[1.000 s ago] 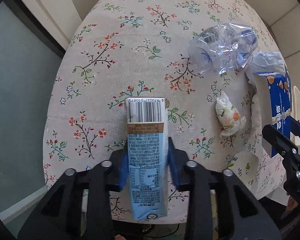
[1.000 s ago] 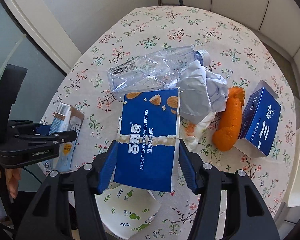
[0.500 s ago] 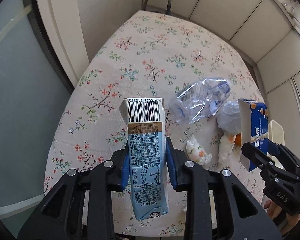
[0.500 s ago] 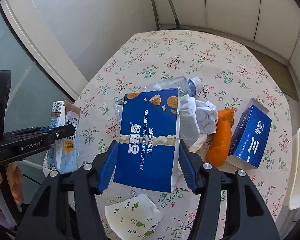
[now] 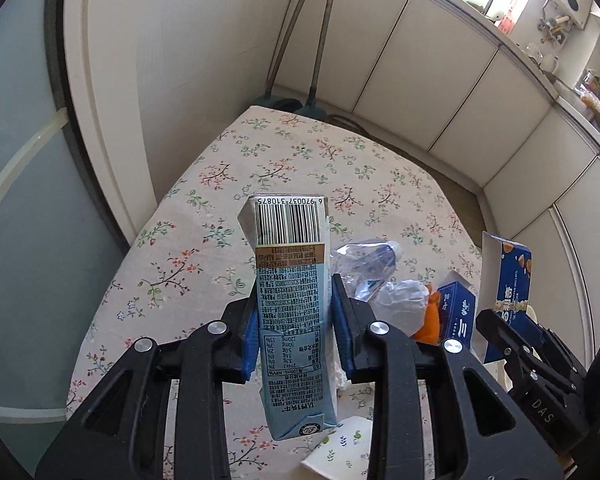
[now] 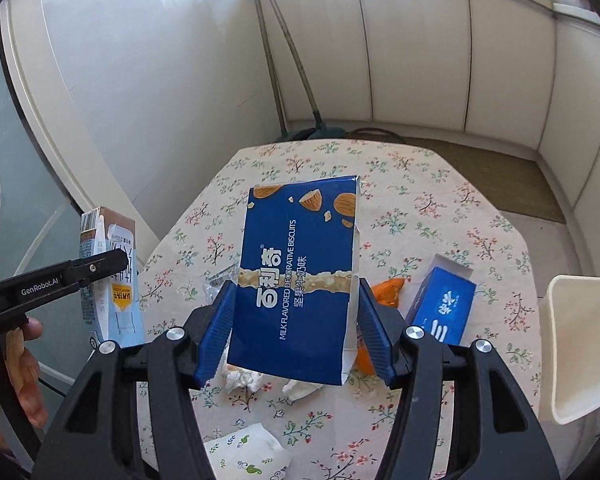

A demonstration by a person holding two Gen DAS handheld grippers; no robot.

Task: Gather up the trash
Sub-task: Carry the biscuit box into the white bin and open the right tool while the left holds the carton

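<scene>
My left gripper [image 5: 296, 332] is shut on a light blue milk carton [image 5: 292, 280], barcode end up, held well above the floral table [image 5: 260, 168]. The carton [image 6: 116, 280] and left gripper also show at the left of the right wrist view. My right gripper [image 6: 296, 332] is shut on a dark blue biscuit box [image 6: 300, 272], lifted off the table; the box [image 5: 508, 280] shows at the right of the left wrist view. On the table lie a crushed clear bottle [image 5: 364, 264], crumpled white paper [image 5: 400, 304], an orange wrapper [image 6: 388, 292] and a small blue box [image 6: 444, 308].
A printed paper napkin [image 6: 248, 452] lies near the table's front edge. A white chair back [image 6: 576, 344] stands at the right. Mop handles [image 6: 284, 52] lean on the wall behind the table. A hand [image 6: 24, 360] grips the left tool.
Both grippers have risen and tilted up with their loads, so the table has dropped away and the wall and cabinets have come into view.
</scene>
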